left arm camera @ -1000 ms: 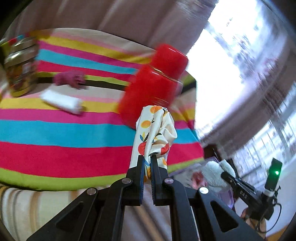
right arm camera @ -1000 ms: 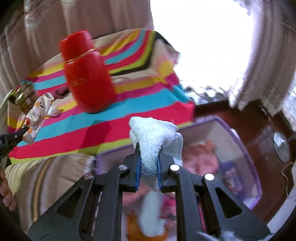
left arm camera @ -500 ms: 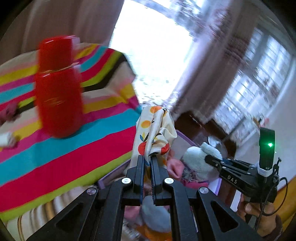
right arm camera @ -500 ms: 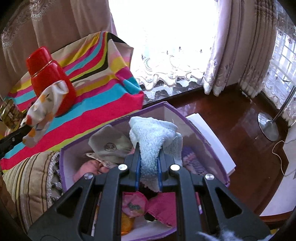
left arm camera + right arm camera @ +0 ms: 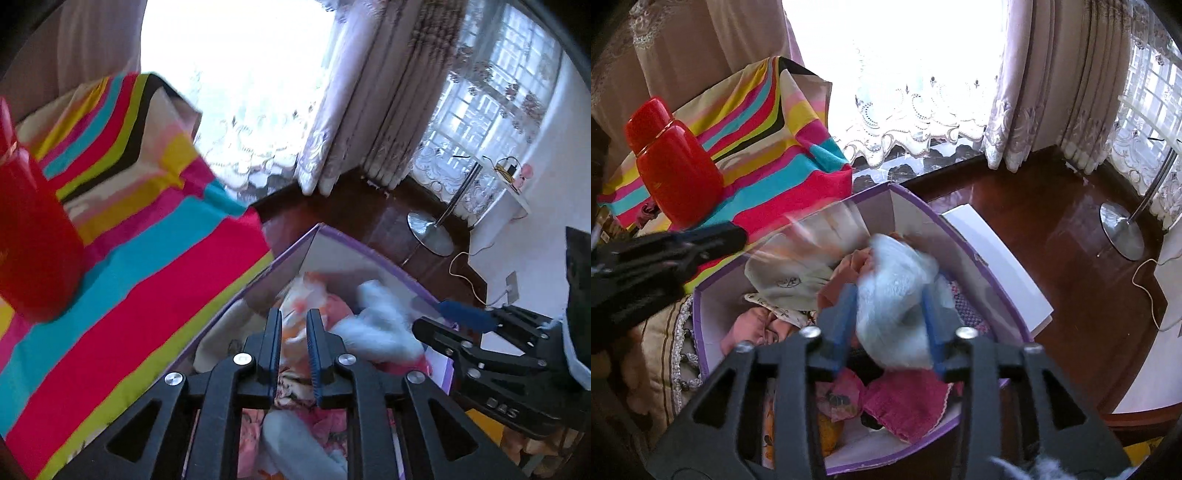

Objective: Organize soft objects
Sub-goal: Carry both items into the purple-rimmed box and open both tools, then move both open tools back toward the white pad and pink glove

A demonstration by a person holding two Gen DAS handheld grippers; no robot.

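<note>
Grippers hover over the purple bin (image 5: pixel 912 201), both jaws having just been opening: the right gripper (image 5: pixel 888 295) lets a pale blue towel (image 5: pixel 894 291) drop between parted pads, while the left gripper (image 5: pixel 293 345) stands slightly parted, its orange-print cloth (image 5: pixel 308 295) a blur falling inside.

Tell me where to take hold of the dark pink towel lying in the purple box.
Grip the dark pink towel at its scalloped edge near the front wall of the purple box, coming straight down from above. It lies flat and uncovered there, while the pale blue cloth overhangs its far side, and the box walls block any sideways approach.
</note>
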